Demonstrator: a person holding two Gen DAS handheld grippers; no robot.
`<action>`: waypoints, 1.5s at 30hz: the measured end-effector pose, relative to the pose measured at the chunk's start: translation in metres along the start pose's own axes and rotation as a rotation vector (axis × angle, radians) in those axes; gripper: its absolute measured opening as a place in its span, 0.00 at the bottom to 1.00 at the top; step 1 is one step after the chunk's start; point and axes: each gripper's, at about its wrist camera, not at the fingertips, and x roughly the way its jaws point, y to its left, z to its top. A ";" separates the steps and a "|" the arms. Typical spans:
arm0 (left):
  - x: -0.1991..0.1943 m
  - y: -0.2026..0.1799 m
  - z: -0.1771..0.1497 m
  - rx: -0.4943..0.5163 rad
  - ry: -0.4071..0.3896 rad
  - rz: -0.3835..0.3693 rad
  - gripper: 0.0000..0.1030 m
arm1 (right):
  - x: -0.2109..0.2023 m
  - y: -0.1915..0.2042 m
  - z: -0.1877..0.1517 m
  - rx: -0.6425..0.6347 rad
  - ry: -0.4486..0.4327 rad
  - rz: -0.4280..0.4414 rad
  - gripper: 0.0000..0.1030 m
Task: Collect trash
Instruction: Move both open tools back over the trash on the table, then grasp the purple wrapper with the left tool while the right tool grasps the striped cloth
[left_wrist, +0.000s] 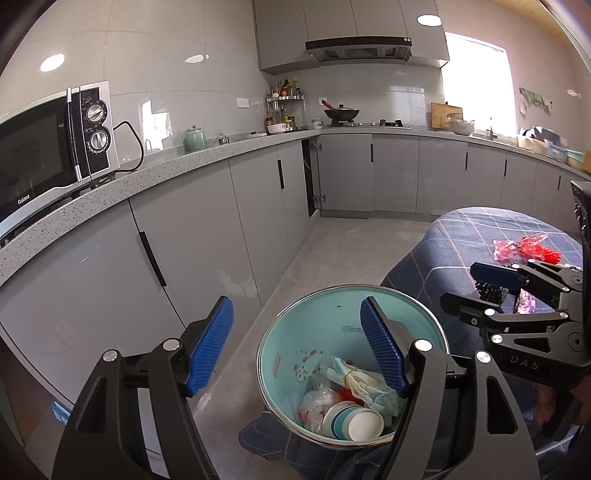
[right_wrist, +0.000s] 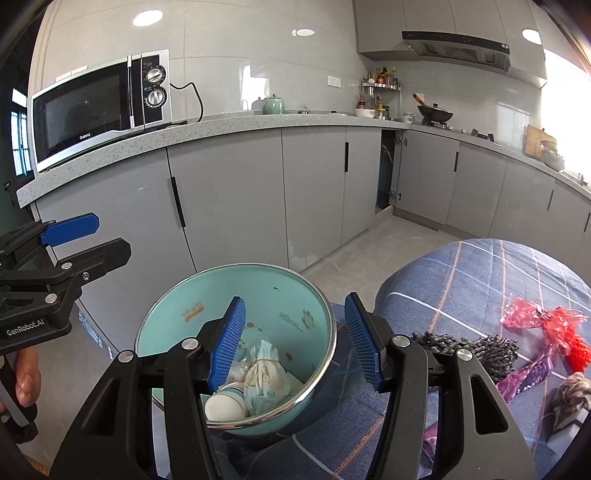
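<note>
Both my left hand-held gripper (left_wrist: 295, 347) and right hand-held gripper (right_wrist: 295, 343) hang open and empty over the teal bin (right_wrist: 177, 295), while the red wrapper (right_wrist: 546, 325) left on the bench looks light, crinkly, slippery; I'd pinch its bunched middle

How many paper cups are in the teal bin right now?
2 visible: a blue-striped cup and a white cup nested in it, lying on their sides at the bin's near edge. Bags may hide others.
</note>
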 end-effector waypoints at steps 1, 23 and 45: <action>0.000 0.000 0.000 0.000 0.002 -0.001 0.70 | -0.002 -0.001 0.000 0.001 -0.003 -0.003 0.55; 0.003 -0.093 0.018 0.096 -0.017 -0.137 0.77 | -0.095 -0.081 -0.025 0.044 -0.057 -0.222 0.59; 0.056 -0.218 0.008 0.217 0.061 -0.256 0.77 | -0.115 -0.223 -0.093 0.330 0.187 -0.478 0.57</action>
